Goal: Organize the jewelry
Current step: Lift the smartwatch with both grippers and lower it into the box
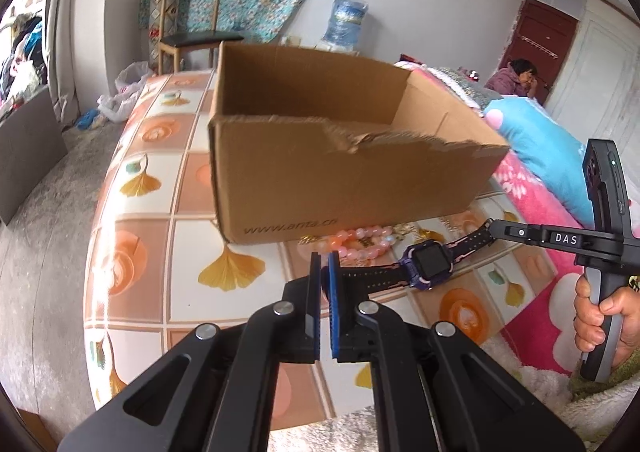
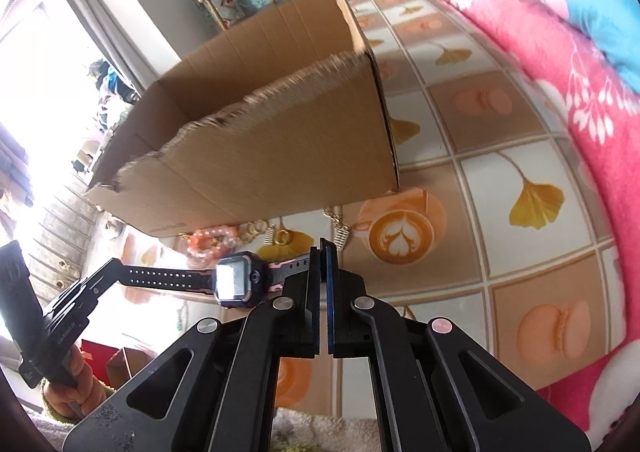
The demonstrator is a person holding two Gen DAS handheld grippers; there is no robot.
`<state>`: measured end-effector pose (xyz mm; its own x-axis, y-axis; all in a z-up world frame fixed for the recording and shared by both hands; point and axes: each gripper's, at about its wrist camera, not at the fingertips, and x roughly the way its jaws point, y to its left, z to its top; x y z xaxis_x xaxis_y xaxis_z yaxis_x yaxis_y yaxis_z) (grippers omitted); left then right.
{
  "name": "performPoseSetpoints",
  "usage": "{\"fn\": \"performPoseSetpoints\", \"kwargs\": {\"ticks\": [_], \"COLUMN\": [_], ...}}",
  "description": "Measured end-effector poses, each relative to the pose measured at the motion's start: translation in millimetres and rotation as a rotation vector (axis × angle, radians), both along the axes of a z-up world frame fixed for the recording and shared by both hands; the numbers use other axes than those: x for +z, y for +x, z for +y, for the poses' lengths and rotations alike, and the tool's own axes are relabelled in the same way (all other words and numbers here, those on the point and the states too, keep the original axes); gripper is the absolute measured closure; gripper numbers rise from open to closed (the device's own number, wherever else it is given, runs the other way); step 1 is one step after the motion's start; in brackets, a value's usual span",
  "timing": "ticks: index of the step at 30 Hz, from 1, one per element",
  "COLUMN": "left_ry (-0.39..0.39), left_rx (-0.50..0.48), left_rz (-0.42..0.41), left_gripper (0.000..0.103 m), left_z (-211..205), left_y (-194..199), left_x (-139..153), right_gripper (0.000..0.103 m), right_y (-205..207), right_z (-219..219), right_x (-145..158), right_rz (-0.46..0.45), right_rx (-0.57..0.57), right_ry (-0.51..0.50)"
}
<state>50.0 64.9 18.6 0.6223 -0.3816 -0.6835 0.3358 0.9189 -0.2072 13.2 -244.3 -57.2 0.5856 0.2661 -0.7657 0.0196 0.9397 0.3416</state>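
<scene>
A purple smartwatch [image 1: 426, 264] [image 2: 236, 280] hangs just above the patterned tablecloth, stretched between both grippers. My left gripper [image 1: 324, 264] [image 2: 116, 266] is shut on the end of its black perforated strap. My right gripper [image 2: 323, 252] [image 1: 492, 228] is shut on the end of the pink-edged strap. Behind the watch stands an open cardboard box [image 1: 340, 179] [image 2: 280, 139] with torn top edges. A pink bead bracelet [image 1: 360, 242] [image 2: 208, 240] lies against the box's front wall. Gold rings [image 2: 280, 236] and a gold chain [image 2: 340, 230] lie beside it.
The table [image 1: 160, 179] is covered with a ginkgo-leaf and coffee-cup cloth. A pink flowered blanket [image 2: 580, 99] and a blue pillow [image 1: 544, 147] border its right side. A chair [image 1: 188, 35] stands behind, and a person [image 1: 518, 77] sits by the far door.
</scene>
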Motion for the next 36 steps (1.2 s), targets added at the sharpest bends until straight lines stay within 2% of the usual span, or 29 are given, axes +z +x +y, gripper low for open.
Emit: {"fn": "performPoseSetpoints", "kwargs": {"ticks": [6, 11, 15, 18, 23, 28, 30, 33, 36], "left_ry": [-0.037, -0.043, -0.019, 0.025, 0.097, 0.184, 0.206, 0.222, 0.236], "left_rx": [-0.051, -0.099, -0.121, -0.112, -0.081, -0.079, -0.078, -0.083, -0.076], "left_rz": [-0.096, -0.256, -0.349, -0.381, -0.239, 0.030, 0.106, 0.265, 0.341], "left_gripper": [0.100, 0.100, 0.100, 0.100, 0.100, 0.100, 0.100, 0.100, 0.100], "left_z": [0.3, -1.1, -9.6, -17.5, -35.3, -55.7, -62.0, -69.0, -70.7], "left_y": [-12.6, -12.4, 6.6, 33.0, 118.7, 208.7, 232.0, 264.5, 278.5], "left_x": [44.2, 103.7, 137.5, 146.2, 130.7, 84.8, 67.7, 34.4, 12.1], "right_gripper": [0.103, 0.103, 0.103, 0.103, 0.103, 0.103, 0.103, 0.103, 0.102], "right_y": [-22.1, -24.6, -3.3, 35.3, 117.9, 181.8, 197.0, 209.3, 220.7], "right_z": [7.5, 13.7, 13.2, 11.4, 10.4, 21.4, 27.9, 41.6, 46.7], "right_x": [48.6, 106.7, 140.2, 148.9, 132.5, 97.2, 85.2, 70.8, 57.1], "right_rz": [-0.113, -0.267, -0.360, -0.371, -0.256, -0.109, -0.062, -0.020, 0.012], "right_rx": [0.039, 0.106, 0.151, 0.179, 0.225, 0.289, 0.317, 0.352, 0.367], "right_ry": [-0.044, -0.086, -0.130, -0.149, -0.170, -0.237, -0.278, -0.369, -0.436]}}
